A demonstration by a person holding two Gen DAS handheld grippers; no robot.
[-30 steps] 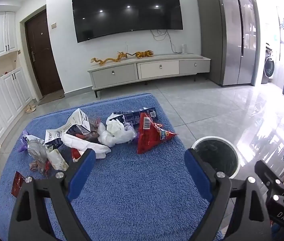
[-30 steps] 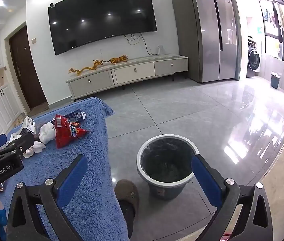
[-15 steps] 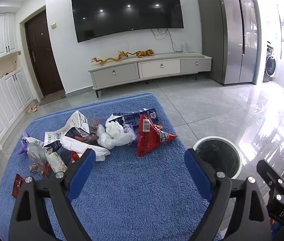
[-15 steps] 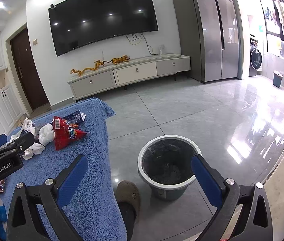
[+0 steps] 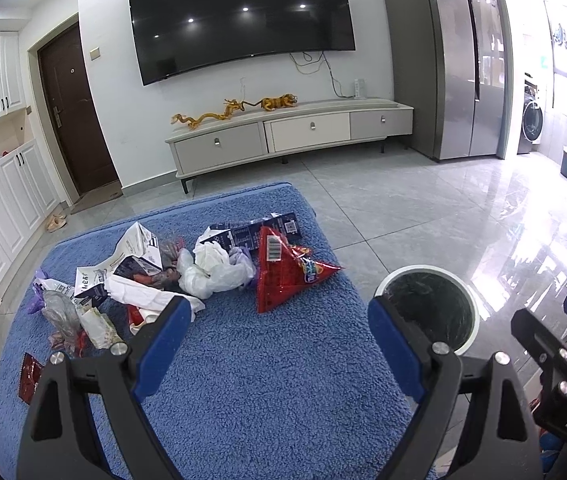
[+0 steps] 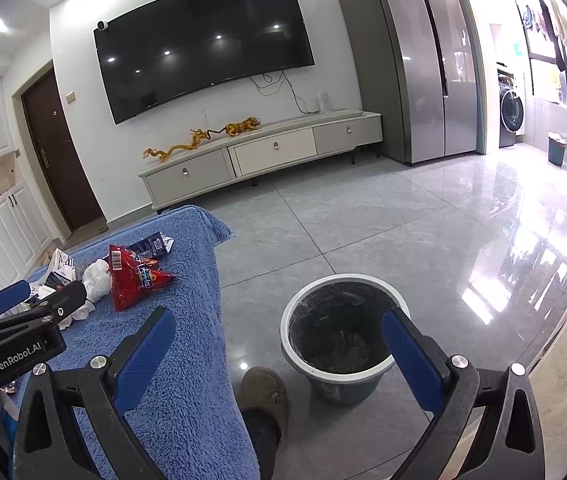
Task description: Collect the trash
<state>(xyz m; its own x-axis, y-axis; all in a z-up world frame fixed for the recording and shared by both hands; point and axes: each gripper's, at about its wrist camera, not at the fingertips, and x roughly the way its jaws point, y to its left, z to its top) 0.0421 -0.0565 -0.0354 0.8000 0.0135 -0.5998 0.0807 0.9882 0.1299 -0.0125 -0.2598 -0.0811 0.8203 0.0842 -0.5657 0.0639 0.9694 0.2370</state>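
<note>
Closest in, bottom of the left wrist view, the left gripper hangs above the blue fleece cover, its blue-padded tongs spread wide apart with nothing between them. Bottom of the right wrist view, the right gripper is just as wide apart and empty, straddling the edge of the cover and the floor. Between its tongs, low in the frame, sits a brown slipper on the tiles.

Just beyond, right of centre in the right wrist view, the trash bin stands on the grey tiled floor, lined with a dark bag, beside the covered table and apart from it.

Up on the cover, middle of the left wrist view, there's the trash: a red snack bag lying flat nearest the bin side, a crumpled white plastic bag touching its left edge, a dark blue carton behind both. Further left, torn white paper packaging, and at the left edge a clear crinkled wrapper and a small dark red packet.

Far back, a low TV cabinet against the wall, a big dark television above it, and a steel fridge at upper right.
</note>
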